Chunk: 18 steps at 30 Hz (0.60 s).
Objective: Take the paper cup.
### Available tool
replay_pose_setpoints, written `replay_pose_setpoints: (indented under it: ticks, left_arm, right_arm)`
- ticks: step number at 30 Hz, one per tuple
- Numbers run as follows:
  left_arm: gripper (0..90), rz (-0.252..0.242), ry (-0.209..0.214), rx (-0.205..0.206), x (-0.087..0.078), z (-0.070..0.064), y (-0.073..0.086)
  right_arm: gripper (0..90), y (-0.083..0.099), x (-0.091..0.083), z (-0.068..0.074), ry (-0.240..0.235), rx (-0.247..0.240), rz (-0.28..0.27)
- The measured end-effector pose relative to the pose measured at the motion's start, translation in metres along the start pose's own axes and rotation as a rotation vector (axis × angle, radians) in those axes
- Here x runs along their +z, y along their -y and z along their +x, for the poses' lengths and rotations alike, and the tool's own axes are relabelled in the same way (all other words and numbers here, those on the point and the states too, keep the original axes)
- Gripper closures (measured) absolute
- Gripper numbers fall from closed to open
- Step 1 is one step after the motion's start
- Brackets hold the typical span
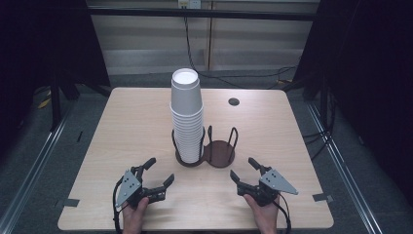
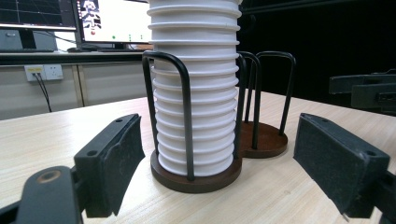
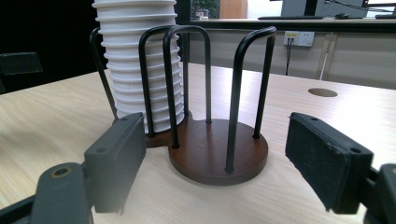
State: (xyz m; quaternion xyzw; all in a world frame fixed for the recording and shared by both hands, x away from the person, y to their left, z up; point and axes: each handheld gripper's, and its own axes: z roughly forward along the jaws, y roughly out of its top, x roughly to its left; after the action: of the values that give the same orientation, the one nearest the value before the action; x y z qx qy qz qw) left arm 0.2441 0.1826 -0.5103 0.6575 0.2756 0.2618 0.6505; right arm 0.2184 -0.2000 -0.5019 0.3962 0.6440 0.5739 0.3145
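We have both grippers low on the worktop [image 1: 122, 122] with fingers spread wide and holding nothing, the left gripper [image 1: 159, 171] facing the stack of white cups [image 1: 187, 117] in the left bay of the two-bay holder [image 1: 204, 155], the right gripper [image 1: 242, 169] facing the empty right bay. To lift a cup cleanly we should probably come in high, above the black wire loops, and pinch just the top cup's wall lightly. Steady the holder base if the stack drags.
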Motion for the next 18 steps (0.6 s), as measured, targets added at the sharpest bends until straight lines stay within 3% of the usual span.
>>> replay_pose_setpoints:
  ticks: [6,11,18]
  left_arm:
    - [15.7,0.000,0.000,0.000,0.000,0.000,0.000]
    - [15.7,0.000,0.002,0.000,0.000,0.000,0.000]
    - [15.7,-0.002,0.005,-0.002,0.000,0.000,0.000]
  right_arm:
    - [17.9,0.000,0.003,-0.001,-0.002,0.003,0.005]
    - [18.2,-0.007,0.003,0.001,-0.055,0.028,-0.001]
    - [17.0,-0.023,0.008,0.001,-0.088,0.005,0.004]
